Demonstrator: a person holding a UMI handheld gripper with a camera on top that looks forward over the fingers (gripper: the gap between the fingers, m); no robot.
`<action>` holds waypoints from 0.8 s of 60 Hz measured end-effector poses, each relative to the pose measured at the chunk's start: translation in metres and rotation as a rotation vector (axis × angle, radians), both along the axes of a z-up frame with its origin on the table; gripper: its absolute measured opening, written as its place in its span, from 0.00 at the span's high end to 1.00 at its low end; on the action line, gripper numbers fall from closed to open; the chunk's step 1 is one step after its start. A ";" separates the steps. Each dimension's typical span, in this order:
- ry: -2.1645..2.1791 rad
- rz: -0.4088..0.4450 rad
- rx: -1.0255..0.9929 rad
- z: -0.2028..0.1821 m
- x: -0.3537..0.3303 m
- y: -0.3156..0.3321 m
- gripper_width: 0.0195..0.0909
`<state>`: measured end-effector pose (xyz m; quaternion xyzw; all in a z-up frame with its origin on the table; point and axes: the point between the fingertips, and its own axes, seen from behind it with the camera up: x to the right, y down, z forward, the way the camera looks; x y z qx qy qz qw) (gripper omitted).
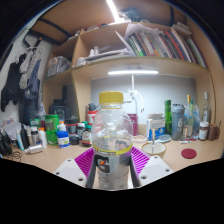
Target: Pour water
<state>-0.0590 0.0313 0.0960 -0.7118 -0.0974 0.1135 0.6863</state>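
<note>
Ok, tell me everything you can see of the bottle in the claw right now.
The bottle is clear plastic with a yellow cap and a pale label band around its lower body; any liquid level is hard to tell. It stands upright, cap still on, between the fingers of the claw, whose pink pads press on both sides of its lower half. Behind it lies a cluttered desk.

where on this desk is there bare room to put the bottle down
The clear plastic bottle with yellow cap is gripped between the fingers. Bare wooden desk lies left of it, before the small bottles. A narrower patch sits right, near the red lid. The back row is crowded.
</note>
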 end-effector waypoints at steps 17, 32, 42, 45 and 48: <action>-0.025 0.059 0.007 0.001 -0.010 -0.002 0.62; 0.218 0.107 0.014 0.071 -0.043 0.015 0.62; 0.678 0.087 -0.136 0.106 -0.028 0.043 0.62; 0.831 0.077 -0.210 0.104 -0.027 0.052 0.62; 0.984 0.085 -0.304 0.096 -0.026 0.064 0.62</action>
